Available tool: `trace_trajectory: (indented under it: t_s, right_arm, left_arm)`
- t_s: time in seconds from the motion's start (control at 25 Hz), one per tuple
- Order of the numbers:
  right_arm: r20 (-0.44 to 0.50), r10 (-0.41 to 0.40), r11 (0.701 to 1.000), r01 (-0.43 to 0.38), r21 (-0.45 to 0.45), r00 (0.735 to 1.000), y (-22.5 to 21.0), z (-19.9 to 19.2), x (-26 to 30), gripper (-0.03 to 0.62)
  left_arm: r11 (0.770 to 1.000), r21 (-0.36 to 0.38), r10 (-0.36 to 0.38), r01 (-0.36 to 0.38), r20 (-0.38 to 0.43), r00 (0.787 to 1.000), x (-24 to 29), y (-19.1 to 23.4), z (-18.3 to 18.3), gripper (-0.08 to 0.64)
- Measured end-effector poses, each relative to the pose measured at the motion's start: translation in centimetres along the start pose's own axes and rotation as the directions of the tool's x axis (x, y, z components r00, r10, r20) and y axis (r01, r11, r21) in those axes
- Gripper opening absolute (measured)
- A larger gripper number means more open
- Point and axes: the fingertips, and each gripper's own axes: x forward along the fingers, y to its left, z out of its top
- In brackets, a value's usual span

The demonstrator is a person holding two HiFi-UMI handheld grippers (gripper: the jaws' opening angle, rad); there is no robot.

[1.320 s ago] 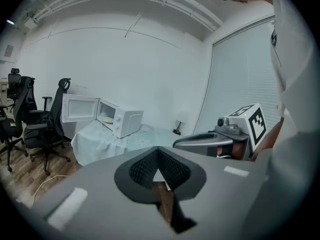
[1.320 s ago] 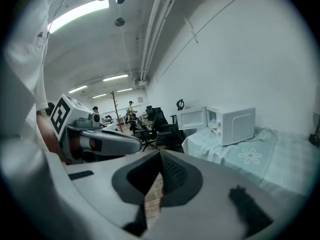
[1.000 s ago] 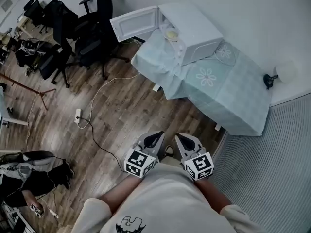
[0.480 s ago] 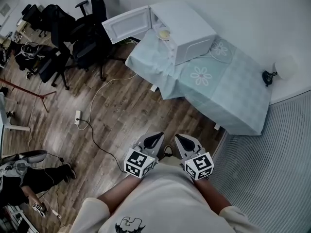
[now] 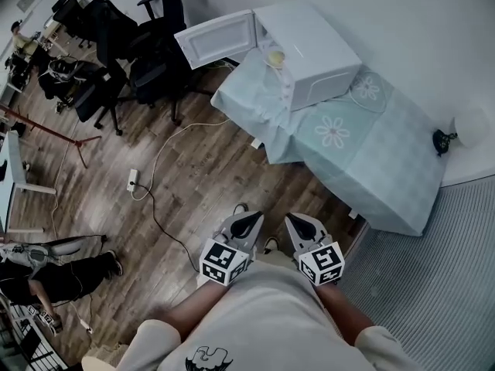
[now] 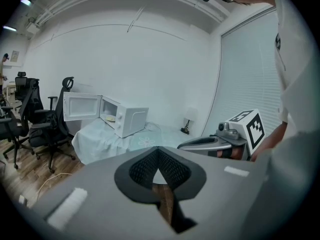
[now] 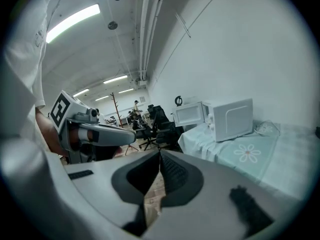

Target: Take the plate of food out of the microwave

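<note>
Task was judged not yet begun: the plate of food (image 5: 273, 55) was seen inside the microwave (image 5: 317, 45), its door (image 5: 216, 37) open, while the left gripper (image 5: 249, 221) and right gripper (image 5: 297, 224) were held well apart from the microwave, jaws together on nothing.

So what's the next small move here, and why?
Probably step toward the table and raise the grippers. The microwave door already stands open with the plate of food visible inside, but the left gripper and right gripper are both shut, empty, and held close to the person, well short of it across the floor.
</note>
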Motion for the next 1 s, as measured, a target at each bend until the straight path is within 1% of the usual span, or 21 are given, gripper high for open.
trace_trajectory:
  t_s: [0.08,0.2,0.32,0.44,0.56,0.68,0.84,0.92,1.0]
  right_arm:
    - [-0.009,0.004,1.000,-0.004,0.000,1.000,-1.0,0.2,1.7,0.014]
    - [-0.017,0.007,1.000,-0.006,0.005,1.000,-2.4,1.0,5.2,0.014]
    - [-0.034,-0.003,1.000,0.003,0.003,0.999,-4.6,2.3,9.2,0.014]
    - [-0.058,-0.033,0.999,0.033,0.013,0.998,-7.1,4.0,14.2,0.014]
    - [-0.084,-0.064,0.998,0.066,0.016,0.994,-9.8,7.0,20.4,0.014]
    - [-0.102,-0.099,0.995,0.101,0.009,0.990,-12.7,10.8,26.5,0.014]
    - [-0.073,-0.161,0.987,0.162,0.009,0.984,-16.4,15.5,32.8,0.014]
    - [-0.065,-0.192,0.981,0.194,0.019,0.979,-17.9,17.0,34.5,0.014]
    - [-0.062,-0.214,0.976,0.215,0.018,0.975,-18.8,18.0,35.5,0.014]
  left_arm:
    - [1.000,-0.005,0.007,-0.007,0.011,1.000,1.1,1.5,0.4,0.003]
    - [0.999,-0.030,0.012,-0.012,0.013,1.000,3.0,5.1,0.9,0.003]
    - [0.998,-0.065,-0.011,0.012,0.018,1.000,6.2,9.4,2.0,0.003]
    - [0.996,-0.069,-0.054,0.056,0.027,0.998,9.4,14.4,4.4,0.003]
    - [0.994,-0.068,-0.085,0.088,0.038,0.996,11.9,20.7,8.1,0.003]
    - [0.991,-0.051,-0.122,0.123,0.037,0.992,13.8,26.6,11.8,0.004]
    - [0.986,0.013,-0.164,0.164,-0.001,0.986,16.2,33.5,14.7,0.003]
    - [0.983,0.028,-0.179,0.179,-0.012,0.984,17.4,35.9,16.1,0.004]
    - [0.982,0.036,-0.183,0.183,-0.001,0.983,18.1,37.3,17.6,0.003]
